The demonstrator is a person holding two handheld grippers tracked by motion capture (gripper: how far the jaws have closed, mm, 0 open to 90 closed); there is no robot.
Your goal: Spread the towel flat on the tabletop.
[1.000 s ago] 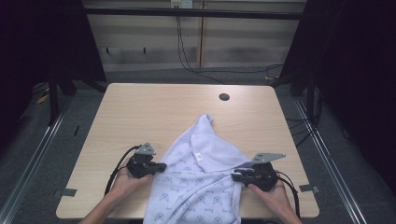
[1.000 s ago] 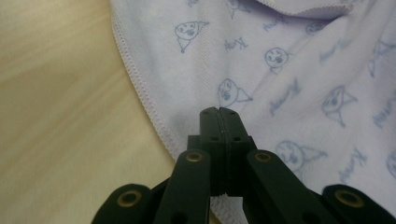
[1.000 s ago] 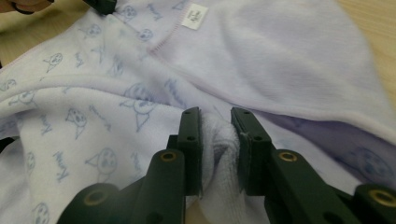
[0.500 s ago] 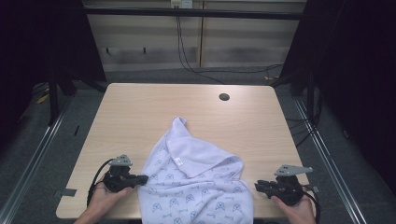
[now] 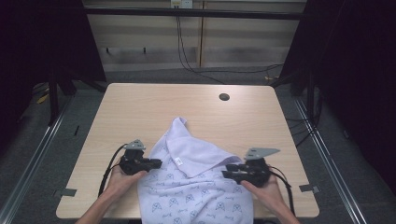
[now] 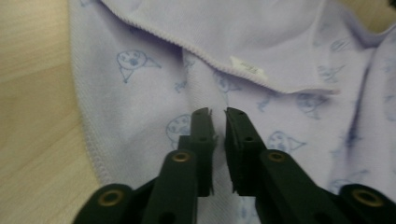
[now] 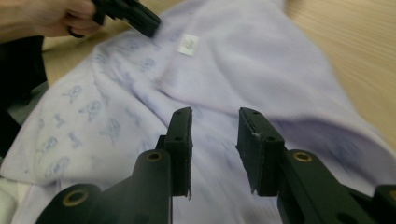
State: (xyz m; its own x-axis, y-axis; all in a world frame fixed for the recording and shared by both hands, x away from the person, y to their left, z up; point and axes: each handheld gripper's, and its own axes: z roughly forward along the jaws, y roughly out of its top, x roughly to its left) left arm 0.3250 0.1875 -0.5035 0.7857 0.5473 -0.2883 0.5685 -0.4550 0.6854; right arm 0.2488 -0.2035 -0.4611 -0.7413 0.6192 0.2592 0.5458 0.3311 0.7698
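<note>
Left tongs (image 6: pixel 218 114) nearly together, narrow gap, nothing pinched, over lilac printed cloth (image 5: pixel 196 186). Right tongs (image 7: pixel 215 116) apart, just been opening, nothing between. Cloth on counter (image 5: pixel 140 107), near edge, between both.

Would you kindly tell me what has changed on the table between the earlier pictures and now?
Both grippers swung out toward the table's sides and have come back in against the cloth. The left gripper is nearly shut, nothing visibly between its jaws. The right gripper has just been opening; its jaws stand apart above the fabric. The cloth's far tip shifted left and a plain flap now lies folded over. The table stayed put.
</note>
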